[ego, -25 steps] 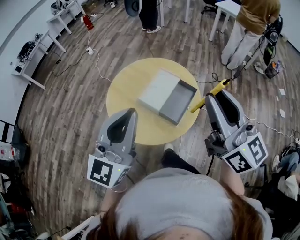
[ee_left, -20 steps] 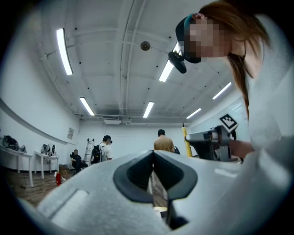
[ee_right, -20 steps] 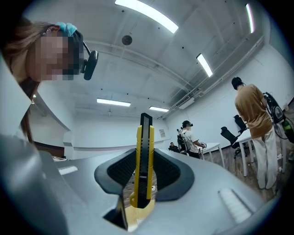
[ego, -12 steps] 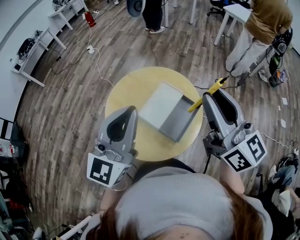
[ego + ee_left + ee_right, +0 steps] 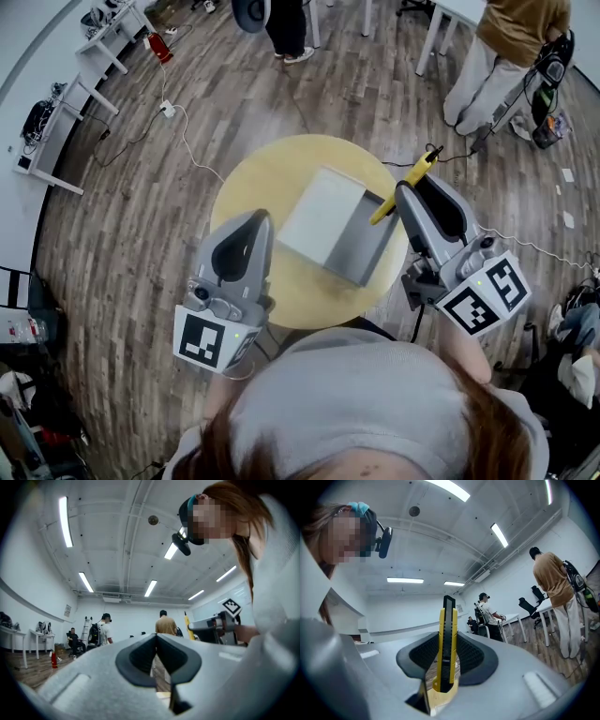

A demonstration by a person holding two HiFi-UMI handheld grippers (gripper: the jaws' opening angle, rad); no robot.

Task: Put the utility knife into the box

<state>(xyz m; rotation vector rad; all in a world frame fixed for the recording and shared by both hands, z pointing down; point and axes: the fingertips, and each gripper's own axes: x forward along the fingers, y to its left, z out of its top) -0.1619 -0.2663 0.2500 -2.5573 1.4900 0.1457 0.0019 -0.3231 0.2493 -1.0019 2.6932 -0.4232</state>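
Found the utility knife (image 5: 448, 644) clenched between the jaws of the right gripper (image 5: 410, 197), gripped near its lower end, with the yellow body projecting past the jaw tips. Placed it, from the head view, in the air at the far right corner of the open grey box (image 5: 358, 239), not yet inside. Noted the box resting on the round desk (image 5: 248, 178), with a white panel (image 5: 319, 204) alongside it and nothing visible within. Recorded the left gripper (image 5: 255, 223) with jaws pressed together on nothing, held near the desk's near edge and clear of the box. Judged pickup and carry done; lowering into the box and release outstanding.
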